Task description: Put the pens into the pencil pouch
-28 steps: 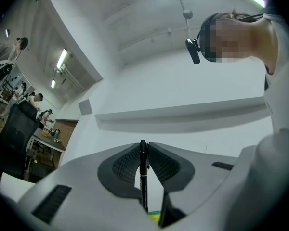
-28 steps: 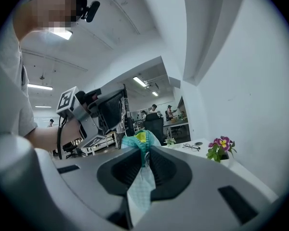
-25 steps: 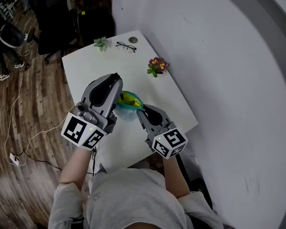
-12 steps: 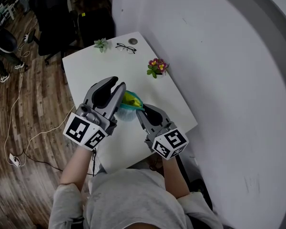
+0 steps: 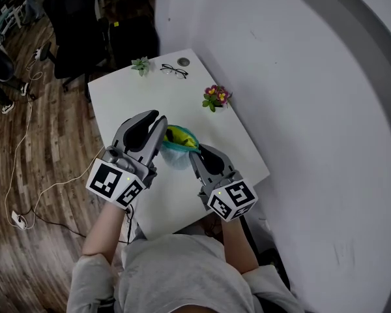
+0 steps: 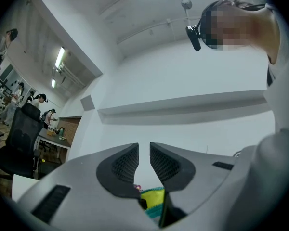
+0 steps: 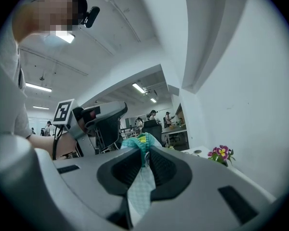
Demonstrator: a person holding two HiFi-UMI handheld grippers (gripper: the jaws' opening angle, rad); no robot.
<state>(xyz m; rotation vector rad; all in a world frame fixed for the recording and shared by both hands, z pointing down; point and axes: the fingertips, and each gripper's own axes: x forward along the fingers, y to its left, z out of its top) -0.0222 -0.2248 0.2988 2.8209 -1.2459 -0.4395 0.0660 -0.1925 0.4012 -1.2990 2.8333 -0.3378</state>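
- Head view: over the white table [image 5: 137, 96], the pencil pouch [image 5: 177, 150] sits between the two tools, its mouth open and yellow inside. The right gripper [image 5: 199, 151] meets its near rim and the left gripper [image 5: 159, 120] is just beside its left edge. A potted flower [image 5: 215, 98] stands well apart near the wall
- Left gripper view: the fingers stand narrowly parted, with only bare wall showing between the pads. The pouch's yellow and teal shows low down, beyond them
- Right gripper view: the fingers pinch the pouch's teal fabric, which runs up between the pads. The left gripper is just past it
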